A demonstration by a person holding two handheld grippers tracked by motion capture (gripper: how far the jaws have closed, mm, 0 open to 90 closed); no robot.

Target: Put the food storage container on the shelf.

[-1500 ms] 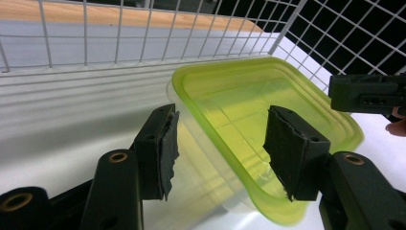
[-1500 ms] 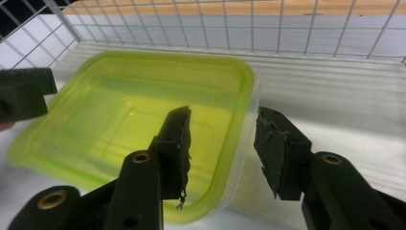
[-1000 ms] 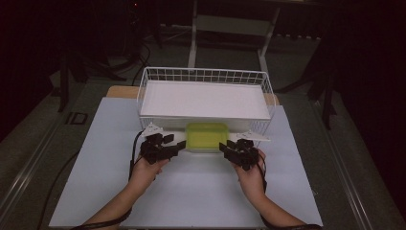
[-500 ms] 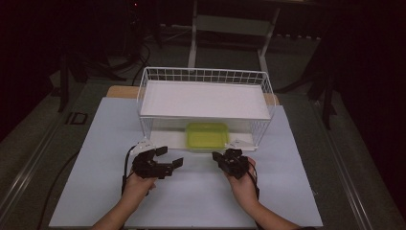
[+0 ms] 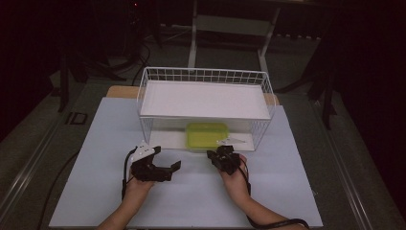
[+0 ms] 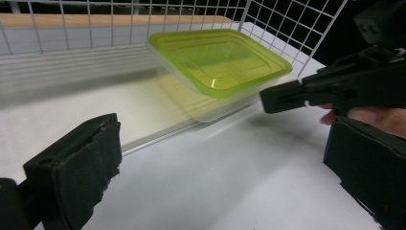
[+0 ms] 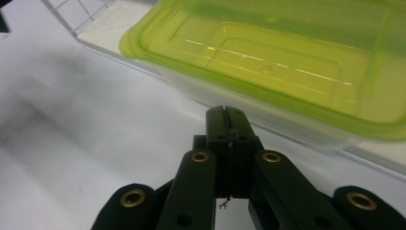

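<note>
A clear plastic container with a lime-green lid (image 5: 207, 135) (image 6: 220, 62) (image 7: 287, 52) sits at the front edge of the low white board under the wire rack (image 5: 203, 76). My left gripper (image 5: 167, 157) (image 6: 220, 139) rests on the table, short of the container and to its left. Its jaws have just been opening and now stand wide apart with nothing between them. My right gripper (image 5: 213, 155) (image 7: 225, 112) points at the container's near wall from just in front. It is shut and empty, and its tip (image 6: 282, 98) stays apart from the box.
The white wire rack carries a flat white panel (image 5: 203, 98) as a roof above the container. A pale mat (image 5: 191, 201) covers the table. Cables trail from both grippers toward the person. Dark floor and stands surround the table.
Both hands have drawn back from the container's sides toward the person and sunk to the mat. The left jaws have spread wide; the right jaws have come together. The container stays put.
</note>
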